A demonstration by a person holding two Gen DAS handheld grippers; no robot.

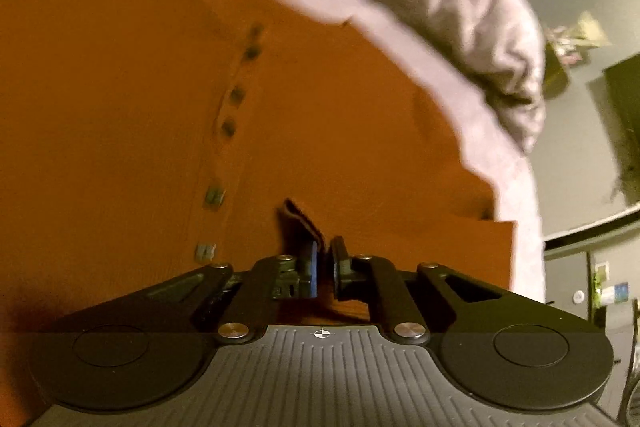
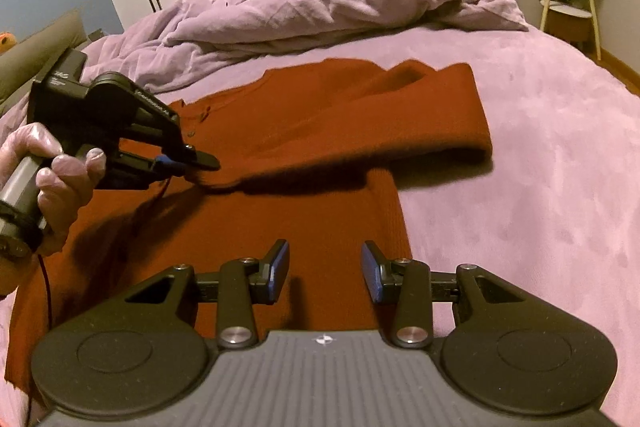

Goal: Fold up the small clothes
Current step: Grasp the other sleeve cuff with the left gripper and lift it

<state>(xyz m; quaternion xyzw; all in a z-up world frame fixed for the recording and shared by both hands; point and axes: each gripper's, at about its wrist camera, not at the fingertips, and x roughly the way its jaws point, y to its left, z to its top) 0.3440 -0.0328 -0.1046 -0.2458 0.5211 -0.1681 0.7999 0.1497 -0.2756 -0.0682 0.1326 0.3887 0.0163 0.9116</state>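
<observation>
Left tongs (image 2: pixel 200 163), gripped in a gloved hand (image 2: pixel 56 179), angled down and clamped on a fold of the rust cardigan (image 2: pixel 320 131); right tongs (image 2: pixel 325 273) part-open above the cardigan's hem, nothing between the pads.

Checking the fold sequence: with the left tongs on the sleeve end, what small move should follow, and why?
Probably carry the sleeve further across the body. The left tongs are shut on the sleeve end of the rust-red knitted buttoned cardigan; the sleeve lies folded over it, and the right tongs hover open.
</observation>
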